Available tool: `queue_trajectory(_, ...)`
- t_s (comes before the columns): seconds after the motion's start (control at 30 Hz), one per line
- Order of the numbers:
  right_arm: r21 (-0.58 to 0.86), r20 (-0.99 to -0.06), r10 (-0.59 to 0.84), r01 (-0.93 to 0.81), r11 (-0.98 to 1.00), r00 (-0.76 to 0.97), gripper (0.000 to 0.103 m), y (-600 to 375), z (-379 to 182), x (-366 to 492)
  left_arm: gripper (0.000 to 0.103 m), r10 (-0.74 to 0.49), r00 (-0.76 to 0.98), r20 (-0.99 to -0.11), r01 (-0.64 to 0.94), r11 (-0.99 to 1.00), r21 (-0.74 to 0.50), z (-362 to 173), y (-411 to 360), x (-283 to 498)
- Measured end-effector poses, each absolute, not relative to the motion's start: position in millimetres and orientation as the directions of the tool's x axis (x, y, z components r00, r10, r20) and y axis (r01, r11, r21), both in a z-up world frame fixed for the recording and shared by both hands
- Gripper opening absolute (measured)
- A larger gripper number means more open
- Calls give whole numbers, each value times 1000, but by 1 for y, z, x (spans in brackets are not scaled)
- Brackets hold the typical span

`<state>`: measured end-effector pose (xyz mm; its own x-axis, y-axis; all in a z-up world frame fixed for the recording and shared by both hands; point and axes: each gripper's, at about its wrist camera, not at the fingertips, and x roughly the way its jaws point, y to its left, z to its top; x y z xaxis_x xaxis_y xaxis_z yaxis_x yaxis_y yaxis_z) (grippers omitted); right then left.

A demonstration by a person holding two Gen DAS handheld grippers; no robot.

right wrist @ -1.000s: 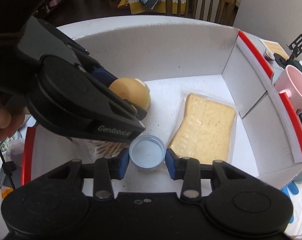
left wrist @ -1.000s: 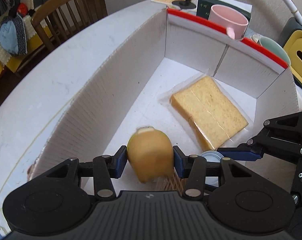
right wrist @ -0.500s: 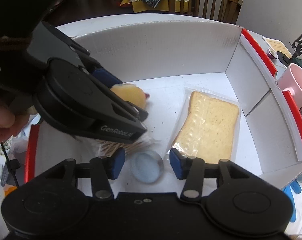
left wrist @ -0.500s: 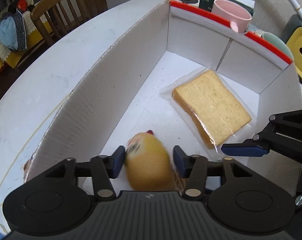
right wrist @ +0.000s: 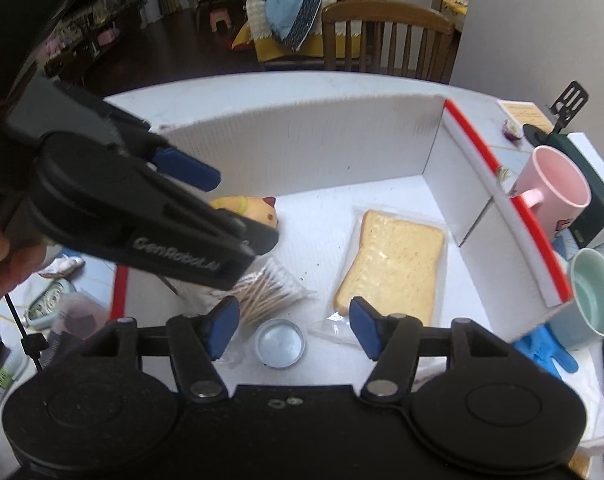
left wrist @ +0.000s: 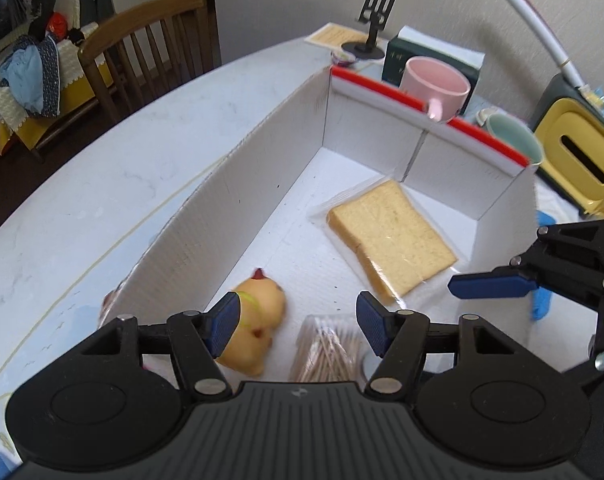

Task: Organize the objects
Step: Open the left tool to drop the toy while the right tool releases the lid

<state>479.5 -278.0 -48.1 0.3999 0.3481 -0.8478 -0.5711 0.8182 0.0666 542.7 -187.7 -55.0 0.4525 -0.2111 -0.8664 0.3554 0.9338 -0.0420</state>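
Both grippers have just been opening: left gripper released above the yellow rubber chick toy, right gripper released above the round blue-grey lid, both lying near the white cardboard box's near edge.

Yellow toy, white red-edged box, pink mug.

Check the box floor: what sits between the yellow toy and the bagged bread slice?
Right wrist view: bare white floor between yellow toy and bread; cotton swab bag lies nearer the camera, off that line.
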Motion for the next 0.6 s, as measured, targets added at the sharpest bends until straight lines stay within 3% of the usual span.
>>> queue_trajectory(0.6,82,-763,407,-550,831,502,64,-285,3,417,63,-294,589,-752,362,929,-79,14,-162,447)
